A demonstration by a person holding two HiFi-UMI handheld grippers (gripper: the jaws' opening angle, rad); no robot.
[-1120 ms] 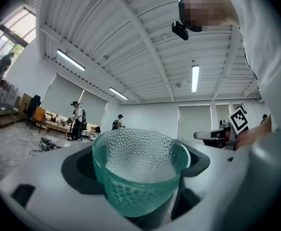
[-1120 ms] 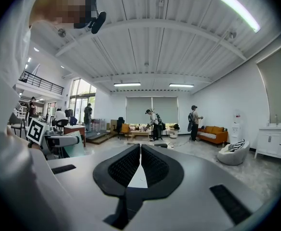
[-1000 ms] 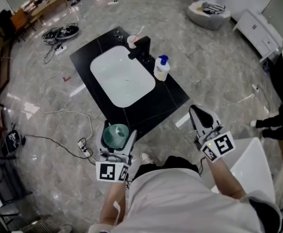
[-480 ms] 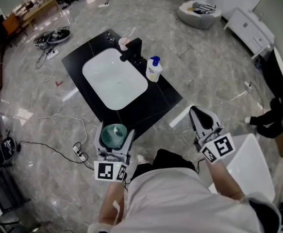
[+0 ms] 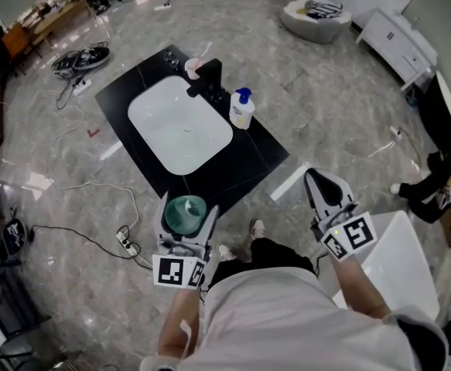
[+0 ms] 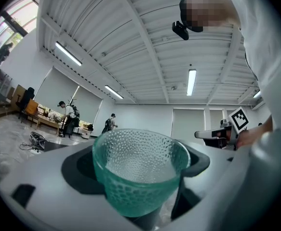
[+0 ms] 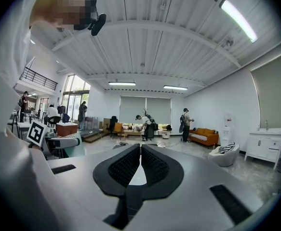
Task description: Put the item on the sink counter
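Dimpled teal glass cup [image 6: 139,177] in left tool [image 5: 186,207], glossy black counter [image 5: 240,165]

Head view: steeply down from above, sink counter [image 5: 240,168] just ahead. Gripper views: close behind own jaws, facing level; right gripper [image 6: 200,135] at right in one, left gripper [image 7: 73,142] at left in the other.

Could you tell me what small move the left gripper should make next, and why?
Probably carry the green glass cup forward over the bare black sink counter: the left gripper grips it by the counter's near edge, not yet set down.
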